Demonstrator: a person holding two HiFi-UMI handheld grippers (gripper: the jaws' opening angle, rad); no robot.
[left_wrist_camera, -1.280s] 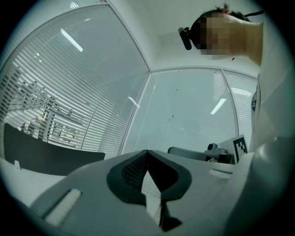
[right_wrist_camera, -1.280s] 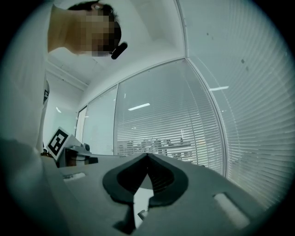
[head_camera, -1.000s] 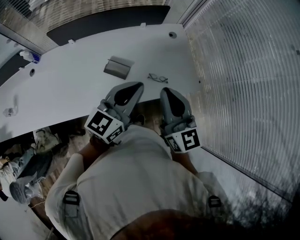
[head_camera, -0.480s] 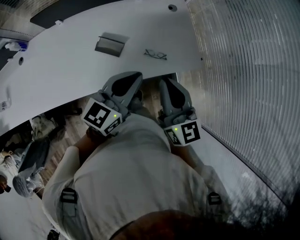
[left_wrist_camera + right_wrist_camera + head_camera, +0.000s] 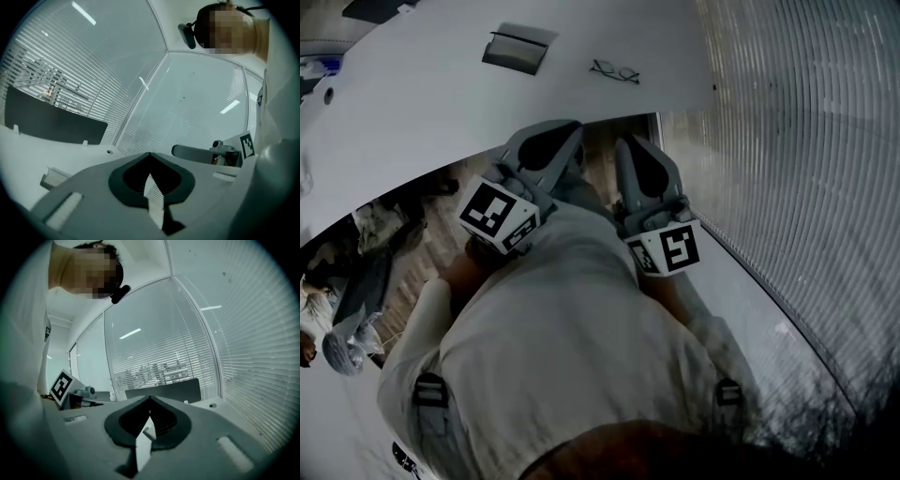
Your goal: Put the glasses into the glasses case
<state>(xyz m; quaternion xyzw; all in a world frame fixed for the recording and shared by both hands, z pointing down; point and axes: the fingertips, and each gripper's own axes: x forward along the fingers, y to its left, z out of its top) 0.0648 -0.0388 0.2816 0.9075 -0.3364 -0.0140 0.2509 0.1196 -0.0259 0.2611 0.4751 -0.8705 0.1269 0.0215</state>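
white table point(image 5: 422, 103) partly offscreen, glasses point(image 5: 614, 71) faint

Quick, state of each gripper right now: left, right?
Left gripper: closed, holding nothing.
Right gripper: closed, holding nothing.

White curved table point(image 5: 422, 122), open grey glasses case point(image 5: 517, 50) lying toward its far side, thin-framed glasses point(image 5: 615, 71) lying just right of the case, not touching it, small round hole point(image 5: 329, 95) at the table's left.
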